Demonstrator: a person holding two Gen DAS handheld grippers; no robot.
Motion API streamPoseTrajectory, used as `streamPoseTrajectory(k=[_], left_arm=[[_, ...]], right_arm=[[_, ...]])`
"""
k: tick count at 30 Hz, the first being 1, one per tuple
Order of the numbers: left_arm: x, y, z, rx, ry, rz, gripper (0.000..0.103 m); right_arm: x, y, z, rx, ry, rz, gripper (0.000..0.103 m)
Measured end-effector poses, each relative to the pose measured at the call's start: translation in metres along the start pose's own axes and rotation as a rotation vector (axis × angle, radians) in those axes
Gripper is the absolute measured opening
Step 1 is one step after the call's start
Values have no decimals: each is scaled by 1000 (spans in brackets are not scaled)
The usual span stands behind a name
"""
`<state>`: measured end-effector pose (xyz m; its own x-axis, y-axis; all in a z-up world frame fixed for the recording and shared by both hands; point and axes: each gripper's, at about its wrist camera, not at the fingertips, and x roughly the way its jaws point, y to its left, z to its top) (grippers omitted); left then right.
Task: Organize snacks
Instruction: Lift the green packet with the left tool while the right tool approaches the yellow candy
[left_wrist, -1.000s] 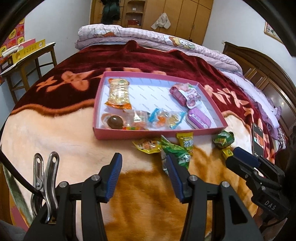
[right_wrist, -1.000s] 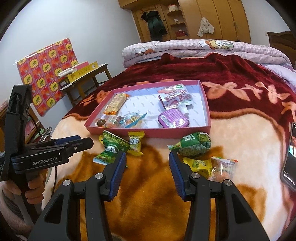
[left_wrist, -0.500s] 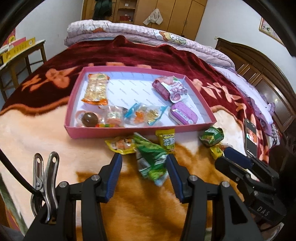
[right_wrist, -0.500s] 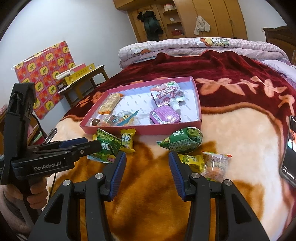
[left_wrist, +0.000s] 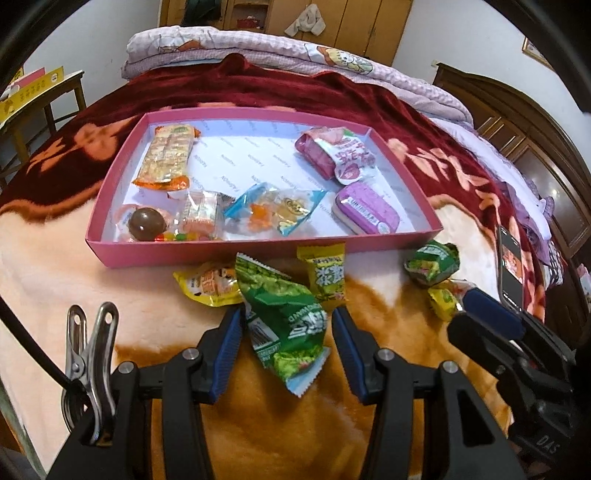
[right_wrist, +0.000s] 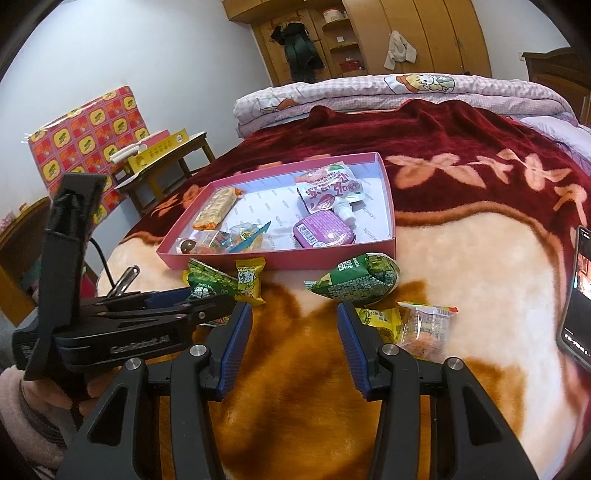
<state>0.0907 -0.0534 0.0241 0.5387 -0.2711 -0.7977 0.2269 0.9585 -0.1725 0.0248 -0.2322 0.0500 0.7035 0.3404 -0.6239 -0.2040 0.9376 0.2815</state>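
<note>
The left gripper (left_wrist: 286, 332) straddles the green snack packet (left_wrist: 284, 314) with jaws wide, just before the pink tray (left_wrist: 229, 251). Next I'd expect it to close and lift. The right gripper (right_wrist: 294, 328) hangs over the bed, jaws wide and empty.

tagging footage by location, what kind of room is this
Most likely a home bedroom: the snacks and pink tray lie on a bed covered by a red-and-cream blanket, with a folded quilt at its head and wooden wardrobes behind.

Both the left gripper (left_wrist: 286, 343) and the right gripper (right_wrist: 295, 338) are held low, jaws spread wide.
</note>
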Motion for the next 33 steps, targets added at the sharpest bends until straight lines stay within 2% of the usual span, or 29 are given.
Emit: streamPoseTrajectory(k=[2,7,26,33], left_arm=[[0,2,-1,0,-6,2,42],[-3,5,-4,1,-16,-13,36],[-49,29,-7,-12,-95,2,36],[-53,47,-8,-32,-124,63,36]], right_arm=[[0,-1,0,3,1,1,49],[2,-2,0,8,8,0,49],[10,16,7,-5,26,14,49],[22,29,13,-26,51,28,49]])
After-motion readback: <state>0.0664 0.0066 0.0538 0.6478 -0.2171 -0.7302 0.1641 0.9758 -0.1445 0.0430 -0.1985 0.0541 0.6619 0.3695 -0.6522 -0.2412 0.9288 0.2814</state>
